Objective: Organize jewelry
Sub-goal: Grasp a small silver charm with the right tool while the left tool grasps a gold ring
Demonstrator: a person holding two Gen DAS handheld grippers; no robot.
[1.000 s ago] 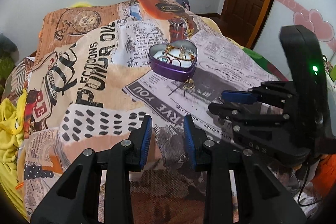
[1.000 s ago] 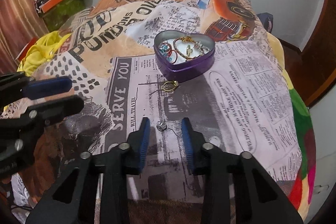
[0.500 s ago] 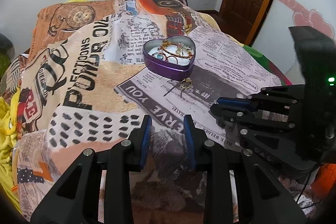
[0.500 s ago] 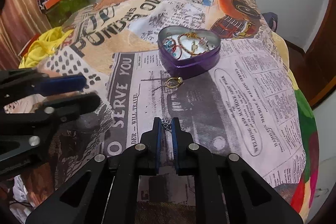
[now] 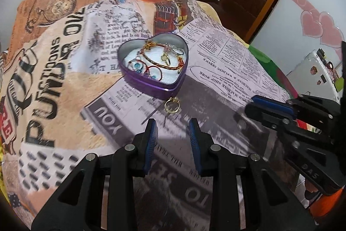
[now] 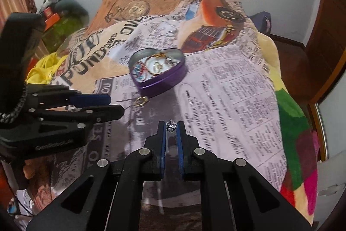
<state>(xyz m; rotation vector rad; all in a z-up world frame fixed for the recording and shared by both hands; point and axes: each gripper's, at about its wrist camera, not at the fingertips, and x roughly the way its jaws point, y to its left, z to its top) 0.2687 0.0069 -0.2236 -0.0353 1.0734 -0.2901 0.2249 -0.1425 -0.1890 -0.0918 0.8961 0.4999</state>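
Both wrist cameras look steeply down along their jaws onto the bed, fairly near the heart tin. Left view approaches from its left, right view from its right; both share the tin.

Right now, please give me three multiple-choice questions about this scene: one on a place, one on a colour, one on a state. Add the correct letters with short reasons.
1. Where does the gold ring lie?
A. inside the tin
B. on the blanket just outside the tin
C. in the left gripper

2. What colour is the outer wall of the heart-shaped tin?
A. purple
B. green
C. white

3. What is the state of the right gripper?
A. wide open and empty
B. shut on a small silver ring
C. shut on the gold ring

Answers: 1 B, it rests on the blanket beside the tin's tip. 2 A, its side is purple in both views. 3 B, the silver ring sits pinched between its tips.
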